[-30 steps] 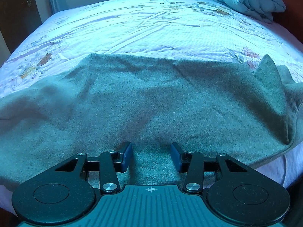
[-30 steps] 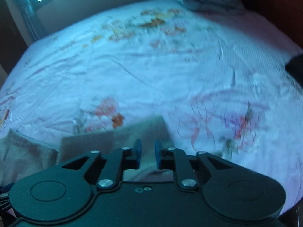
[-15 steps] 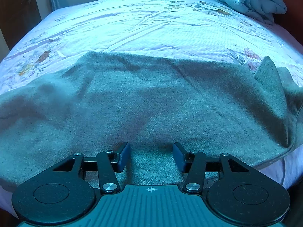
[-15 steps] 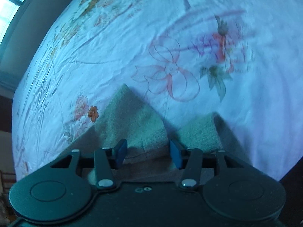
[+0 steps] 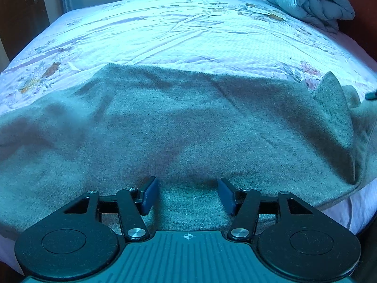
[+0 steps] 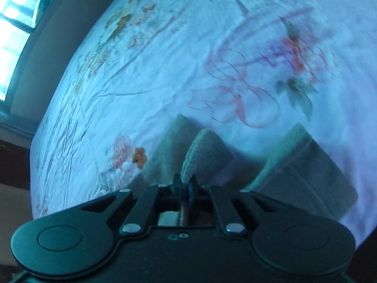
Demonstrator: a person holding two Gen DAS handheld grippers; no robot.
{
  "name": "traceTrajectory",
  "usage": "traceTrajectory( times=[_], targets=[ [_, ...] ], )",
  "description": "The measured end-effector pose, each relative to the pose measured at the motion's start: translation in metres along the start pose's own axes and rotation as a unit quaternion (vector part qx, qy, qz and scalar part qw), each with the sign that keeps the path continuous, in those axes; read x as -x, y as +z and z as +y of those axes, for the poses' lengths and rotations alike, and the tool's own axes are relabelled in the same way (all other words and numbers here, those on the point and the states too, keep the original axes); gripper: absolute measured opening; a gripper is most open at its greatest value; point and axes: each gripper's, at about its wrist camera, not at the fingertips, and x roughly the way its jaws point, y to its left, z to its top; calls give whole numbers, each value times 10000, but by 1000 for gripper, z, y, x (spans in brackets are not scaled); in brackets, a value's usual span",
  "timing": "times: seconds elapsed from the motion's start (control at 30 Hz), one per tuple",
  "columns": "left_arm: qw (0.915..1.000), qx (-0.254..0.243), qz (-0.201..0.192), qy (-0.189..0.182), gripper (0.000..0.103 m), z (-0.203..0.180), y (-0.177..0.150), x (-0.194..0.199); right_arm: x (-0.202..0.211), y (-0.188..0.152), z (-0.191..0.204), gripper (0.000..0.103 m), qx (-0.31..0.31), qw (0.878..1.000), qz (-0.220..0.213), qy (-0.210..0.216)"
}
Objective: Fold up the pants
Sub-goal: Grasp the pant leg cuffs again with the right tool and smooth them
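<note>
Grey-green pants lie spread across the near part of the bed, one corner raised at the right. My left gripper is open, its blue pads low over the near edge of the fabric, holding nothing. In the right wrist view my right gripper is shut on a folded edge of the pants, which stands up between the fingers. Another piece of the pants lies to its right.
The bed has a pale floral sheet that fills the far half. A rolled blue quilt lies at the far right corner. A dark wooden cabinet stands at the left. A window shows left of the bed.
My right gripper opened over the pants end, then closed on a fold of it. My left gripper has opened slightly wider and stayed in place.
</note>
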Motion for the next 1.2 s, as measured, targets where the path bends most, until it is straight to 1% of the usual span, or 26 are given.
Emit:
traceTrajectory(
  times=[0.07,0.1,0.2,0.3,0.37,0.4,0.47,0.5,0.53,0.6,0.63,0.67,0.77,0.83,0.87,0.9,0.97,1.03,1.13,1.2],
  targets=[
    [10000,-7,2,-4,59,0,0,0,3,-1,15,0,384,9990,-242,27],
    [10000,-14,1,-11,60,0,0,-1,10,-3,25,0,634,9970,-432,79],
    [10000,-31,-8,-26,61,-1,0,-1,39,-13,50,0,1464,9850,-899,152],
    [10000,-34,-17,-49,62,-1,0,-1,83,-28,62,0,1877,9731,-1280,394],
    [10000,-9,-29,-71,63,-1,0,-1,113,-42,64,0,2186,9613,-1610,461],
    [10000,-9,-38,-86,64,-1,0,-1,122,-49,60,0,2273,9569,-1768,368],
    [9999,-32,-66,-85,66,-2,-2,-1,124,-54,36,0,2201,9566,-1905,118],
    [9999,-58,-68,-83,67,-3,-2,-1,115,-55,20,0,2136,9582,-1902,-48],
    [9999,-71,-67,-92,67,-3,-2,0,102,-55,-3,0,1964,9633,-1809,-279],
    [9999,-56,-55,-121,68,-2,-2,0,74,-57,-46,0,1414,9773,-1465,-588],
    [9999,-57,-52,-122,68,-1,-2,0,59,-62,-63,0,1263,9805,-1308,-749],
    [9999,-65,-51,-114,68,-2,-2,0,50,-65,-75,0,1170,9824,-1200,-824],
    [9999,-64,-34,-84,68,-2,-2,0,43,-70,-91,0,716,9887,-1171,-605],
    [9999,-42,-21,-97,68,-2,-1,0,45,-63,-99,13,361,9929,-1083,-346],
    [9999,-30,-16,-95,68,-1,-1,0,49,-62,-102,13,121,9942,-1055,-185],
    [10000,-39,-13,-87,68,-2,-1,0,52,-61,-106,13,-42,9943,-1054,-119],
    [10000,-62,-14,-75,68,-3,-1,0,58,-62,-107,10,-43,9934,-1133,-186],
    [9999,-69,-10,-78,68,-3,-1,0,61,-62,-104,3,174,9918,-1192,-415],
    [9999,-94,12,-100,69,-2,0,0,58,-65,-92,0,624,9880,-1143,-828],
    [9999,-98,25,-127,69,-1,0,1,54,-66,-86,3,884,9845,-1087,-1051]
  ],
)
